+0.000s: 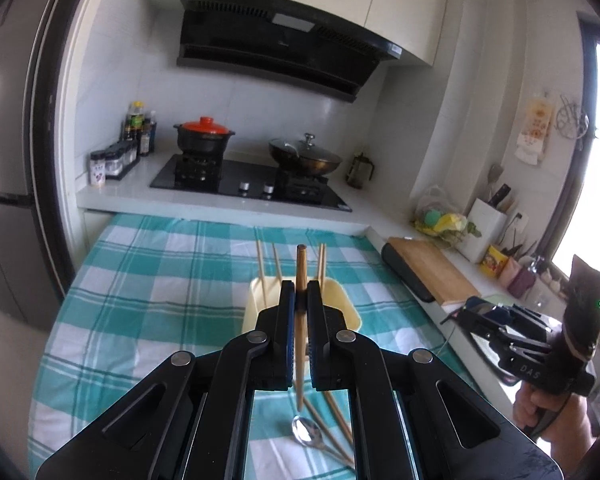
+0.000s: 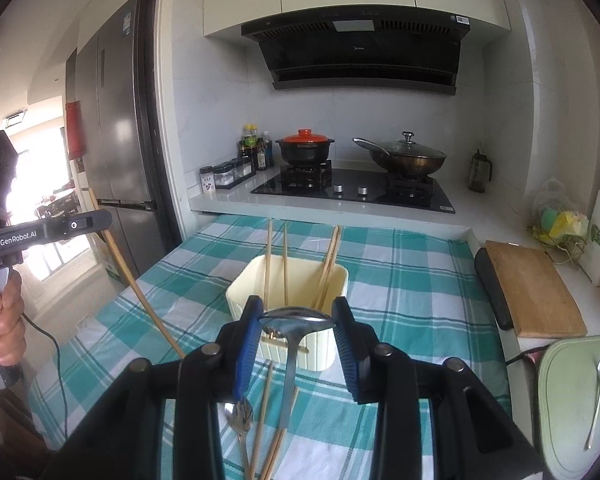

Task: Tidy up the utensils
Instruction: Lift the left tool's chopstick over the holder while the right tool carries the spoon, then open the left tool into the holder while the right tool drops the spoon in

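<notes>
The left gripper (image 1: 301, 292) is pinched on a brown wooden chopstick (image 1: 300, 272), held roughly upright between its blue-padded fingers, thick end up and thin tip hanging down below the jaws. The pale yellow rectangular plastic holder (image 1: 350, 312) sits straight ahead of this gripper and just past the fingertips, so the stick's long axis already runs close to the holder's opening; in my judgement the drop calls for a short carry forward, then a descent. Below and behind the jaws, on the teal-and-white checked tablecloth (image 1: 148, 272), lie a steel spoon (image 1: 306, 430) and a few more loose chopsticks (image 1: 336, 412).

The right gripper (image 2: 296, 316) holds a shiny steel ladle-like spoon (image 2: 296, 318) by its bowl, fingers spread wide to either side of the bowl, handle hanging down toward the camera. The holder (image 2: 288, 276) is directly ahead and just beyond the bowl, touching it in the view, though true contact cannot be told. Both grippers look about equally near it.

Inside the holder stand four light wooden chopsticks (image 2: 269, 260), two upright at its left side, two leaning at its right. To the far right a small fork (image 2: 598, 396) lies on a pale green board (image 2: 568, 400).
</notes>
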Available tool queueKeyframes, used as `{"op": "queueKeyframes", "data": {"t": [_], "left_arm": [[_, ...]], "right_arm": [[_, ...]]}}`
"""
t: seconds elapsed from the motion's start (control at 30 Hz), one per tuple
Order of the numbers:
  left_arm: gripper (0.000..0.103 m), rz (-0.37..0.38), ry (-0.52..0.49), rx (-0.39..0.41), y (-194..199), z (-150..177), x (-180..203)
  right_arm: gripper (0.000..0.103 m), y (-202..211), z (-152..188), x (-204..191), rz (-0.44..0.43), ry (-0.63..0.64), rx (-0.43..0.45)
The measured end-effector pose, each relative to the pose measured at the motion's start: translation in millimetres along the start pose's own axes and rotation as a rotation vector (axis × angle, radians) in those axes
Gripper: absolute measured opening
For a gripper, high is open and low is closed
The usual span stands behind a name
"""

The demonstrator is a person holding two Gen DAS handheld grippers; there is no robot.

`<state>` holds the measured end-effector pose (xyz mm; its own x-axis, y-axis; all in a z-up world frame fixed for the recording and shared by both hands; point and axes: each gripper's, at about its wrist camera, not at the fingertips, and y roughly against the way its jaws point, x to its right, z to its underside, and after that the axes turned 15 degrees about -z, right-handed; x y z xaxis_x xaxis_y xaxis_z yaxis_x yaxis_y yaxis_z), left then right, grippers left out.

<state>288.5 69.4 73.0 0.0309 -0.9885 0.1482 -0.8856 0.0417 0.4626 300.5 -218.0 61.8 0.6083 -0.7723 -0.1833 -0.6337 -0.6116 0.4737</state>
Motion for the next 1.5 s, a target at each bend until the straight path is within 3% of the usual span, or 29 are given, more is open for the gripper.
{"op": "queueKeyframes", "data": {"t": [0.27,0.47,0.63,0.9,1.13,1.2,1.27,1.33,1.5], "left_arm": [[0.003,-0.018,-0.025,0.074,-28,-54,15],[0.003,-0.045,-0.056,0.029,-83,-59,27],[0.003,-0.068,-0.092,-0.075,-138,-44,34],[0.003,-0.079,-0.107,-0.254,-207,-7,40],[0.005,-0.106,-0.135,-0.281,-233,-2,50],[0.013,-0.105,-0.129,-0.292,-238,-2,50],[0.049,-0.117,-0.105,-0.294,-237,-4,47],[0.058,-0.130,-0.080,-0.268,-226,-6,40],[0.065,-0.148,-0.101,-0.250,-179,3,23]], "right_arm": [[0.036,-28,-65,11,-0.003,0.021,0.045],[0.036,-74,-89,32,0.011,0.004,0.049],[0.036,-119,-83,65,-0.010,-0.106,-0.013],[0.036,-188,-51,111,0.025,-0.207,-0.206],[0.037,-222,-37,132,0.053,-0.238,-0.287],[0.040,-224,-37,135,0.059,-0.245,-0.279],[0.048,-225,-40,137,0.056,-0.252,-0.270],[0.048,-217,-43,137,0.046,-0.266,-0.246],[0.048,-169,-50,124,0.044,-0.225,-0.188]]}}
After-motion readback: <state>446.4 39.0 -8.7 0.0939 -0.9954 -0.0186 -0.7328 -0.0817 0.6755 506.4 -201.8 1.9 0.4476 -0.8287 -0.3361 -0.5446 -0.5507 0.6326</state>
